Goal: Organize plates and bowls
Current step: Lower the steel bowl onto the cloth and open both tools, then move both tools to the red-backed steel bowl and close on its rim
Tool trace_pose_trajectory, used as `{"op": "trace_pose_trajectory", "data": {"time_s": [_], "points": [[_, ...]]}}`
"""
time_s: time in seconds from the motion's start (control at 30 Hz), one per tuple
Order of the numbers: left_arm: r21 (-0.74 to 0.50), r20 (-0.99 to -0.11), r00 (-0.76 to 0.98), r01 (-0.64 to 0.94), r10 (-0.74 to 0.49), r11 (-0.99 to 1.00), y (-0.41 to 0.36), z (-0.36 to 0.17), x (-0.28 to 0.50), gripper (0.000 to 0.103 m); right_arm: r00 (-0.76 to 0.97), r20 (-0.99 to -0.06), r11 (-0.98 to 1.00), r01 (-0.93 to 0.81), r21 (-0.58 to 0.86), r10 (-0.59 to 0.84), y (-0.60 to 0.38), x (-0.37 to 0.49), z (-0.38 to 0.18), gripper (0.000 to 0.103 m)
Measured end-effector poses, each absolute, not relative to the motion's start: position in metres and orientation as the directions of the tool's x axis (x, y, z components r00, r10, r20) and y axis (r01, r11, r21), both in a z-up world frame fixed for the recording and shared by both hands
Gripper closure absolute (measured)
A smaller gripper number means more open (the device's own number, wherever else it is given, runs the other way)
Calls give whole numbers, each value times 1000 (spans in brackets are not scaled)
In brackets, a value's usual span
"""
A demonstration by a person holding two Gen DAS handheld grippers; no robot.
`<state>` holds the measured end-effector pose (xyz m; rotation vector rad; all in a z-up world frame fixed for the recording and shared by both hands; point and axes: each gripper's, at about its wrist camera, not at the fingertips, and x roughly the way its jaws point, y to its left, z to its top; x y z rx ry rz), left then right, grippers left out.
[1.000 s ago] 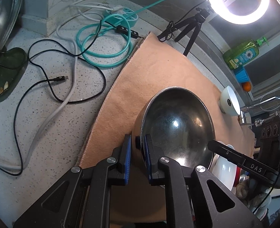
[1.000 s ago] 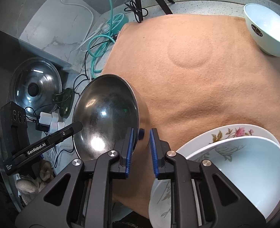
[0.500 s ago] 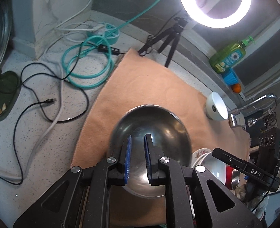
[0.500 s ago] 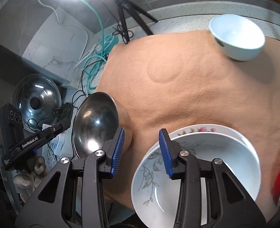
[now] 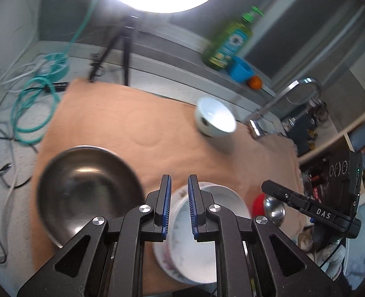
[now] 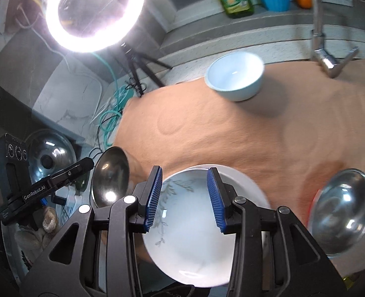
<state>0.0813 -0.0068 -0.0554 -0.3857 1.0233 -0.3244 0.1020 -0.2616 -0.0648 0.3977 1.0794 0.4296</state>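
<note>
Peach mat (image 6: 232,133) covers the worktop. Both grippers tilt downward: left gripper (image 5: 178,208) pressed together and empty, right gripper (image 6: 183,199) spread, above the white plate (image 6: 189,242).

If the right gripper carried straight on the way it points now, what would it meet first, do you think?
Most likely the white dish stacked on the plate: the right gripper, open and empty, points down at it, though depth is hard to judge.
</note>
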Motion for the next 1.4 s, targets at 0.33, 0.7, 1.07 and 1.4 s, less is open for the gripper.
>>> {"op": "trace_pose_trajectory", "data": {"time_s": [0.33, 0.7, 1.07, 1.4], "points": [[-490, -768, 339, 237, -544, 839, -97, -69, 89, 91, 492, -764, 868, 32, 495, 418, -356, 69, -66, 64], [-501, -785, 193, 361, -589, 787, -185, -85, 90, 91, 514, -804, 865, 211, 456, 299, -436, 39, -85, 64], [-521, -803, 99, 364, -588, 772, -226, -108, 103, 91, 462, -824, 808, 317, 498, 327, -480, 27, -131, 64], [-532, -812, 51, 342, -581, 774, -241, -125, 111, 91, 448, -798, 744, 349, 570, 402, -488, 28, -155, 64]]}}
